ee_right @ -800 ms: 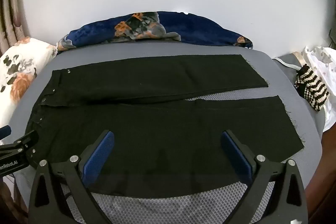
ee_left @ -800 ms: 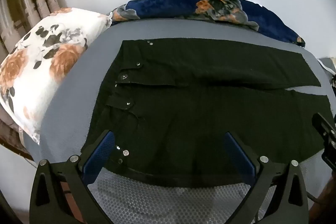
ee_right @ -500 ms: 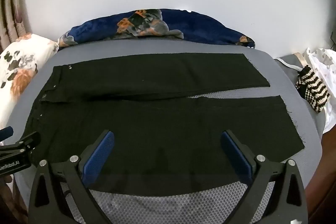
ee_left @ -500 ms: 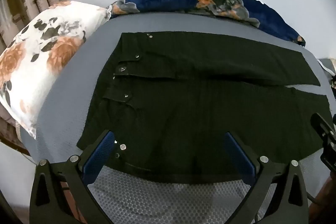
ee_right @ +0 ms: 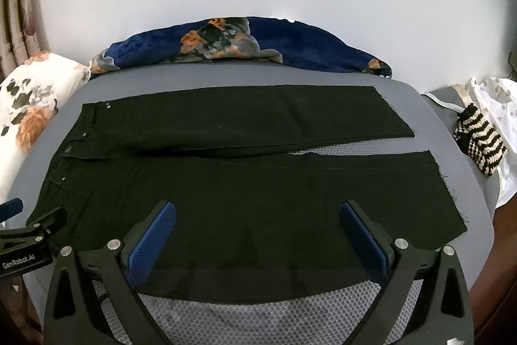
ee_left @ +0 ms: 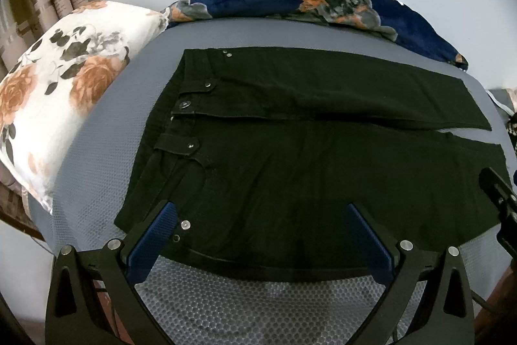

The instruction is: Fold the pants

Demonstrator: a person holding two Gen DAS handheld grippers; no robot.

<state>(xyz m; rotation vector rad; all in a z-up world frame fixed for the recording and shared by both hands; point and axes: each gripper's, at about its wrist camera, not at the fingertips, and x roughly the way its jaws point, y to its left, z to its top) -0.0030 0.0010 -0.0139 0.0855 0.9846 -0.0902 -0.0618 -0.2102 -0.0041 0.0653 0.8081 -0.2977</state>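
Note:
Black pants lie flat on a grey mesh-covered bed, waistband with metal snaps to the left, both legs running to the right, slightly parted at the hems. My left gripper hovers open above the near edge by the waistband corner, nothing between its blue pads. My right gripper hovers open over the middle of the near leg, also with nothing between its pads. Each gripper's body shows at the edge of the other's view.
A white floral pillow lies left of the bed. A dark blue floral blanket is bunched along the far edge by the white wall. A striped knit item and white cloth sit at the right.
The left gripper has drawn back slightly toward the near edge, so more of the pants and pillow shows. The right gripper has barely shifted. Both stay open.

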